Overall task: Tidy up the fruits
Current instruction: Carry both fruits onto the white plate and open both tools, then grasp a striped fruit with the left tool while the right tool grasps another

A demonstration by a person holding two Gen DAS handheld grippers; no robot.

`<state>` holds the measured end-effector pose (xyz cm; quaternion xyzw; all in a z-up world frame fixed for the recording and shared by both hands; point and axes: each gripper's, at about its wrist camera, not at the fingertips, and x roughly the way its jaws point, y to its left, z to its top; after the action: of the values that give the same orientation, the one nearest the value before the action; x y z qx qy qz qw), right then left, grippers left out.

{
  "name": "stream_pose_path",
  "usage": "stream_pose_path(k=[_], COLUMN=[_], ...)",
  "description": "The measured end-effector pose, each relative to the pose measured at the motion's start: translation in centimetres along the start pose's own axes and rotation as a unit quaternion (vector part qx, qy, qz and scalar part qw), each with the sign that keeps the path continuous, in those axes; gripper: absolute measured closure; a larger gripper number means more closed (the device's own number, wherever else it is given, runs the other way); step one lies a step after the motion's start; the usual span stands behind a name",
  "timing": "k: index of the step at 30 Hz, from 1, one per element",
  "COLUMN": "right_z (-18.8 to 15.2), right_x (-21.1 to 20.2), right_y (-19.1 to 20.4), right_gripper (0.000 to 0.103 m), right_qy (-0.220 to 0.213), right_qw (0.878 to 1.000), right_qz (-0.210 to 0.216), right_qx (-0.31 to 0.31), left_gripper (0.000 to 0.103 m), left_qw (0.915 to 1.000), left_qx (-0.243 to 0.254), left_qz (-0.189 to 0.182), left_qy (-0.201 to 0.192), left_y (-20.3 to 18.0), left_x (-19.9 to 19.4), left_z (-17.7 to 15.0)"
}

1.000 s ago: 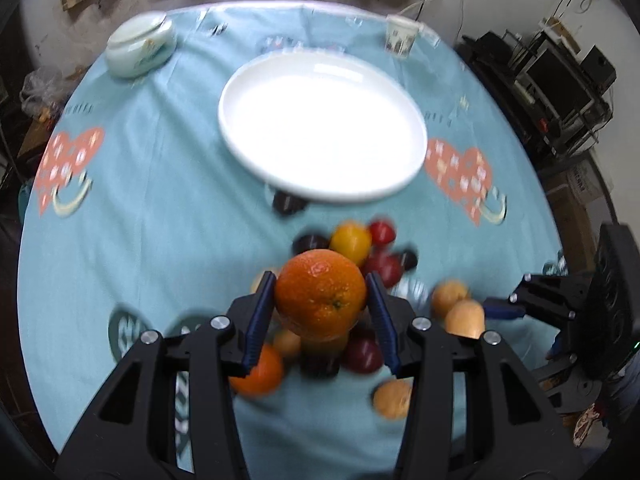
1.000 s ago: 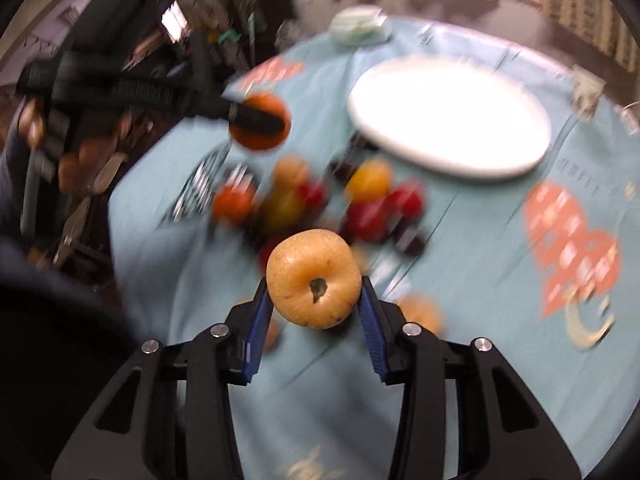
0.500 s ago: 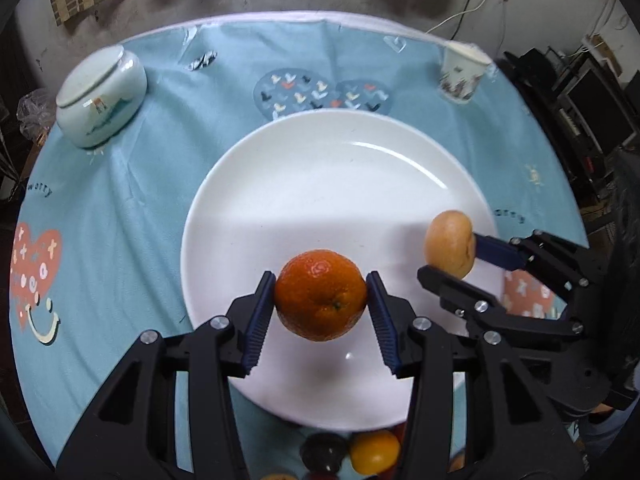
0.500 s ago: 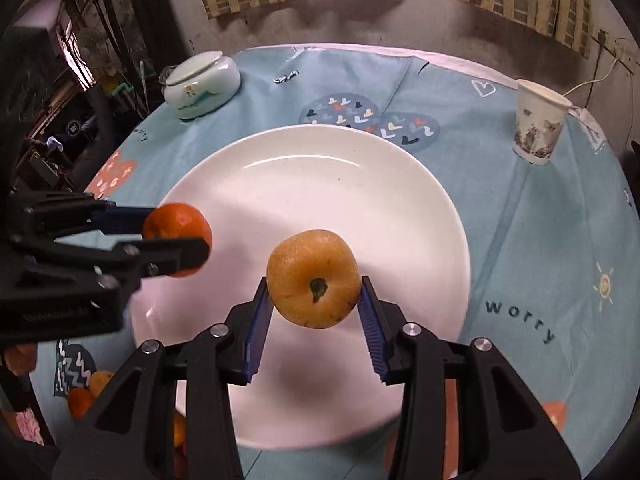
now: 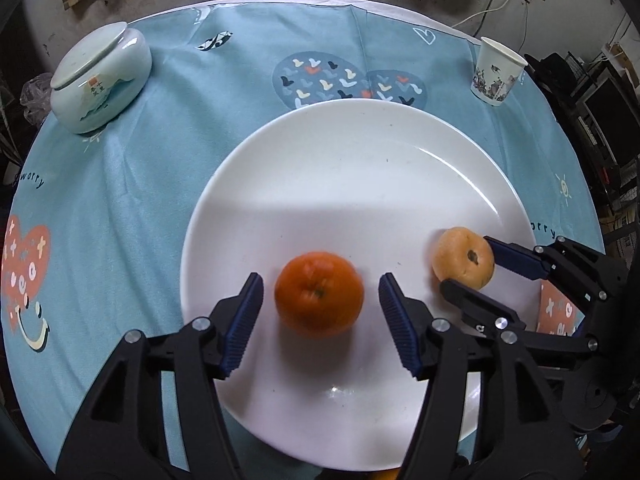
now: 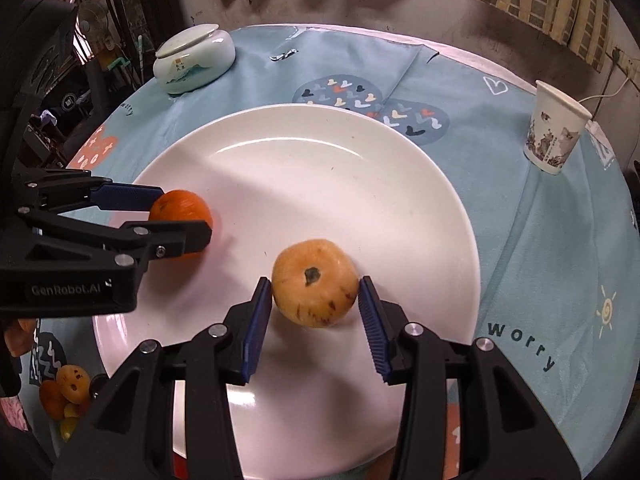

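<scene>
A large white plate (image 5: pixel 360 152) (image 6: pixel 320 140) lies on the blue tablecloth. An orange (image 5: pixel 319 300) (image 6: pixel 184 206) rests on the plate's near part, between the jaws of my left gripper (image 5: pixel 320 284) (image 6: pixel 182 216). Those jaws are opening, with a gap on each side of the orange. To its right, my right gripper (image 6: pixel 315 284) (image 5: pixel 466 262) is shut on a tan-yellow round fruit (image 6: pixel 316 284) (image 5: pixel 460 256). It holds the fruit low over the plate, stem end toward the camera.
A pale lidded ceramic jar (image 5: pixel 100 76) (image 6: pixel 194 58) stands at the far left of the table. At the far right stands a paper cup (image 5: pixel 498 72) (image 6: pixel 554 132). Several loose fruits (image 6: pixel 68 392) lie on the cloth beside the plate's near-left edge. Dark clutter surrounds the round table.
Both grippers carried their fruit from the pile to over the plate and came lower. The left jaws have spread and the orange now sits loose on the plate. The right grip is unchanged.
</scene>
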<state>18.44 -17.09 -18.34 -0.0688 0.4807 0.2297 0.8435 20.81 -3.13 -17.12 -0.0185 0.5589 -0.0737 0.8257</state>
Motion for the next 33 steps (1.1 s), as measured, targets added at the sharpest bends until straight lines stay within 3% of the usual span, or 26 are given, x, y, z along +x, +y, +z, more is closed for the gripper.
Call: stream_pose_path(k=[11,13,14,20,24,28,33], right_z=[-4.2,-5.6,-6.5,-13.0,-17.7,-21.9,-25.2], right_x=[-4.7,-5.7,-6.4,-12.1,-14.2,-15.4,-15.2], right_y=[0.8,1.3,1.6,3.8,5.4,6.0,6.3], right_gripper=[0.058,0.05,0.037,0.037,0.033,0.033,0.033], right_qy=[-0.008,-0.004,-0.004,-0.039,-0.037,-0.036,-0.009], right_qw=[0.999,0.999,0.998,0.995,0.995,0.993,0.991], right_qz=[0.001,-0.002,-0.006,0.002,-0.008,-0.006,-0.007], right_qx=[0.041,0.047,0.056,0.088,0.093,0.111,0.132], left_gripper=[0.028,0.022,0.018,0.013,0.012,0.012,0.012], left_qw=[0.9994,0.9988,0.9982,0.9925,0.9869,0.976,0.9677], left_qx=[0.011,0.024,0.033,0.096,0.149,0.212,0.244], left_qz=[0.001,0.007,0.013,0.005,-0.018,-0.048,-0.058], left_qy=[-0.032,-0.042,-0.048,-0.075,-0.058,-0.016,0.024], left_y=[-0.6,-1.1,-1.4,-2.7,-3.4,-4.5,-5.9], left_x=[-5.1,-6.4,-7.1,-11.6,-13.1,-12.9,-10.9], left_z=[-3.9,-5.3,-6.0,-12.8,-18.0,-24.1,-28.2])
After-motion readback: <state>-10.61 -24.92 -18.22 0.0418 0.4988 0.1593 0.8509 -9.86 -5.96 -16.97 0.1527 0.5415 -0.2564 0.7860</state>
